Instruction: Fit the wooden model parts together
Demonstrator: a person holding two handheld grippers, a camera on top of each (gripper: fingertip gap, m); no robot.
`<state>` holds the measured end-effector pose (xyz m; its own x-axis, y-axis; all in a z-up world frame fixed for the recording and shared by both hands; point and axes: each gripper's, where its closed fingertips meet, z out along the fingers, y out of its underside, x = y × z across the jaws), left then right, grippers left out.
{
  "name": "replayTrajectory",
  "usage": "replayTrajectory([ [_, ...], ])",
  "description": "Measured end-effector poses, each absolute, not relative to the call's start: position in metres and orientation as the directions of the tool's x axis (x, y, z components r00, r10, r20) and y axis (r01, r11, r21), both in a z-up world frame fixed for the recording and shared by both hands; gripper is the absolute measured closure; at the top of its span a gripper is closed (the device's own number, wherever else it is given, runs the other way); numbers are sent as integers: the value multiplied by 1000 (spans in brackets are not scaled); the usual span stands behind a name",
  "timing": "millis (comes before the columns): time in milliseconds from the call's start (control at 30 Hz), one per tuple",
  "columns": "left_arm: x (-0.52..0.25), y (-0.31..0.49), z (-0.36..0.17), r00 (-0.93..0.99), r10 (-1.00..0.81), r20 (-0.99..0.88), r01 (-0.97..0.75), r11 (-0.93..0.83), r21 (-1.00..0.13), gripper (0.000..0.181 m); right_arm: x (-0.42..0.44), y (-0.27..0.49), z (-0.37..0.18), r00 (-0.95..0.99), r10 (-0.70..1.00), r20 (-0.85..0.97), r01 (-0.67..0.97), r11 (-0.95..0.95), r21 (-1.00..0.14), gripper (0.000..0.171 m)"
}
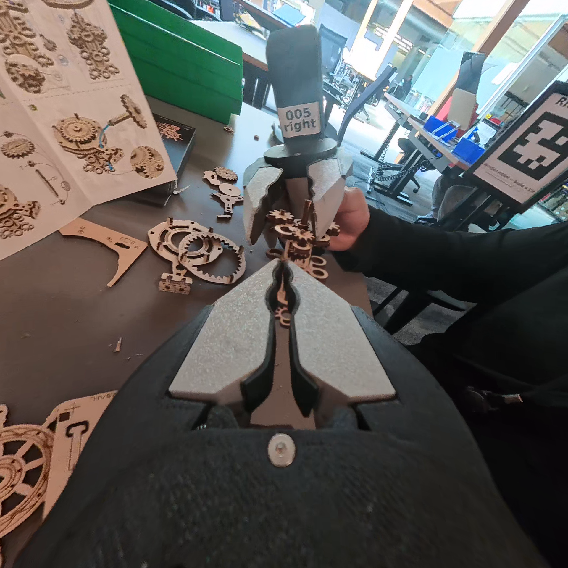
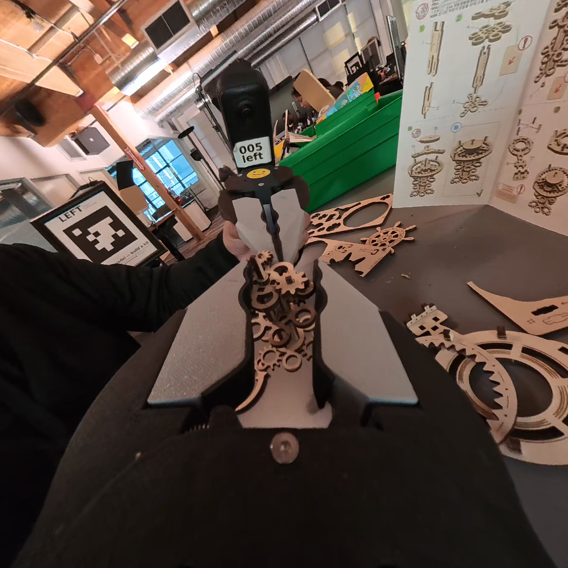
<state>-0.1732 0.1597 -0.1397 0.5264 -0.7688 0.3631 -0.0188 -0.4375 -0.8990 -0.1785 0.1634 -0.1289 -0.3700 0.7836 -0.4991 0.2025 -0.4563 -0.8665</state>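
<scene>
My right gripper (image 2: 282, 267) is shut on a wooden gear assembly (image 2: 285, 307), a stack of small cogs and rings on a peg that fills the space between its fingers. In the left wrist view this gripper (image 1: 289, 236) holds the assembly (image 1: 302, 236) just above the dark table (image 1: 76, 322). My left gripper (image 1: 281, 263) has its tips pressed together at the near edge of the assembly. A thin wooden strip (image 1: 281, 293) stands edge-on in the slit between its fingers and runs into the assembly. The left gripper also shows in the right wrist view (image 2: 278, 253), touching the assembly's far end.
A toothed ring frame (image 1: 196, 252) (image 2: 479, 368) lies flat beside the grippers. Cut-out wooden sheets (image 1: 104, 242) (image 2: 347, 215), a ship's wheel part (image 2: 388, 238) and small gear pieces (image 1: 226, 190) are scattered about. An instruction sheet (image 1: 61, 123) (image 2: 491, 107) and green bins (image 1: 184, 61) stand behind. Left and right tips are no more than a few centimetres apart.
</scene>
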Motion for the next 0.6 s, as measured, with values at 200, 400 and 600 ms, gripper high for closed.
replayTrajectory([
  [200,-164,147,-141,383,-783,490,45,-514,-857,172,-180,169,-130,-332,812,-480,190,-440,-877,137],
  [400,-162,156,-136,369,-778,509,105,-509,-854,168,-183,164,-131,-335,814,-475,194,-434,-880,138],
  [600,-156,156,-142,399,-787,472,66,-488,-870,171,-182,164,-130,-342,804,-487,192,-447,-874,138],
])
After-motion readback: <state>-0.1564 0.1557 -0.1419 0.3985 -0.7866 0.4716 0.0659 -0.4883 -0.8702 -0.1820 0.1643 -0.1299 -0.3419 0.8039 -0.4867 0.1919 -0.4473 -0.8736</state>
